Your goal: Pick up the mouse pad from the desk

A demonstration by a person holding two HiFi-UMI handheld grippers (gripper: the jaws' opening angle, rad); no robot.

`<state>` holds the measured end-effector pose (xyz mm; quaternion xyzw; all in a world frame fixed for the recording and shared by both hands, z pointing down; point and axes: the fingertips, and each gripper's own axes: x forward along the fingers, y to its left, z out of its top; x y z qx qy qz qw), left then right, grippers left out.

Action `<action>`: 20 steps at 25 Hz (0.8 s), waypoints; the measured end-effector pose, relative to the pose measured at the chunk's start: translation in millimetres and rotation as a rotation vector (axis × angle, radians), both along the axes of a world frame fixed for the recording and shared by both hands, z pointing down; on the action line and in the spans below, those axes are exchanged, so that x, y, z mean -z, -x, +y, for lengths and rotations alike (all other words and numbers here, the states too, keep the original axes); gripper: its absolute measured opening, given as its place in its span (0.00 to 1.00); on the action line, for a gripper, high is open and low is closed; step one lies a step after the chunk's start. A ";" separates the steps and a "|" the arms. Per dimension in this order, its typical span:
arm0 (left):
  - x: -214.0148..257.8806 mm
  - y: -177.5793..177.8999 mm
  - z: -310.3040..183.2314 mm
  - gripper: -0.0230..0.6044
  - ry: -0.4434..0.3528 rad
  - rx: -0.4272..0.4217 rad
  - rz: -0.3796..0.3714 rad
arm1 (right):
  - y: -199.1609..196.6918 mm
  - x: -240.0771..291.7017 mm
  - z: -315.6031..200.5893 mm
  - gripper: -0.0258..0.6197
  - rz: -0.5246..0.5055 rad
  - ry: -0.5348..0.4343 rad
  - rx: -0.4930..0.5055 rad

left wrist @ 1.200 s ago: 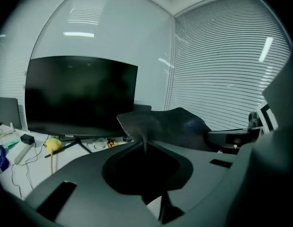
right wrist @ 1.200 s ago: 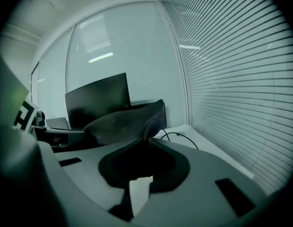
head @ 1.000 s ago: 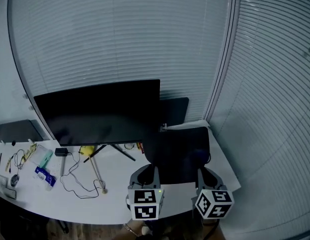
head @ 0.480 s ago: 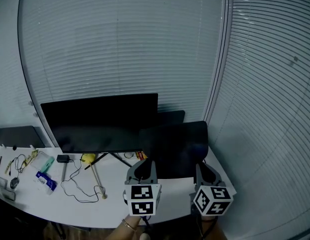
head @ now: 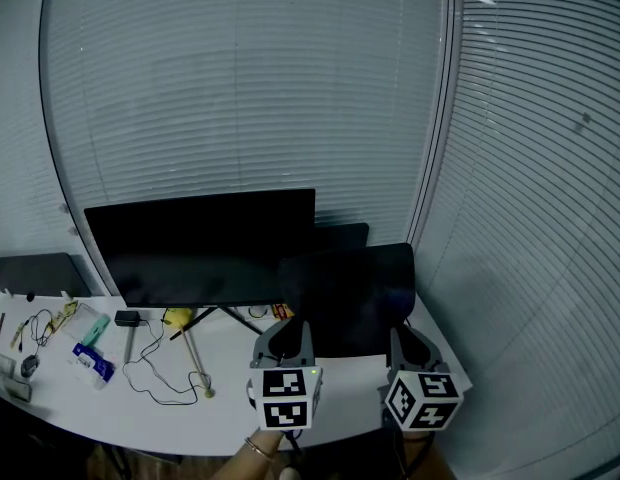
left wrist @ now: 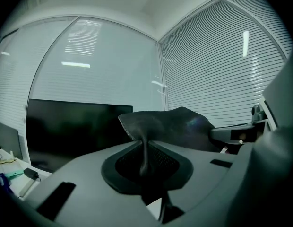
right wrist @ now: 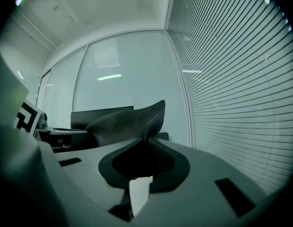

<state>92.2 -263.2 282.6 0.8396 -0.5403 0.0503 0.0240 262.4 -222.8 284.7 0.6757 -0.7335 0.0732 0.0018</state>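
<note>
Mouse pad (head: 350, 298): a black sheet held up between the two grippers, apparently clear of the white desk (head: 220, 408), in front of the right end of the monitor (head: 205, 248)
Left gripper (head: 288, 338): jaws pressed together on the pad's near left corner, with the sheet buckled into a fold between them
Right gripper (head: 410, 346): jaws pinching the pad's near right corner, and the edge curls upward there
Risk of slipping: both grips take only a thin edge of a floppy sheet, so pulling the hands apart or tilting them unevenly could drag a corner free
Risk of knocking: the pad's far edge is near the monitor, so a forward swing could strike it
Containers: a clear packet (head: 85, 323) at the desk's left holds something teal, too small to identify
</note>
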 end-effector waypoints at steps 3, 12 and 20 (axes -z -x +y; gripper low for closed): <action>-2.0 -1.9 0.8 0.11 0.000 0.000 -0.005 | -1.7 -2.5 1.2 0.12 0.007 0.002 -0.007; -9.0 -3.4 3.8 0.11 0.016 -0.002 -0.007 | -3.2 -9.6 4.7 0.12 -0.005 0.020 -0.004; -11.5 -8.4 3.8 0.11 0.017 -0.006 -0.011 | -8.1 -14.0 4.8 0.12 -0.017 0.027 -0.006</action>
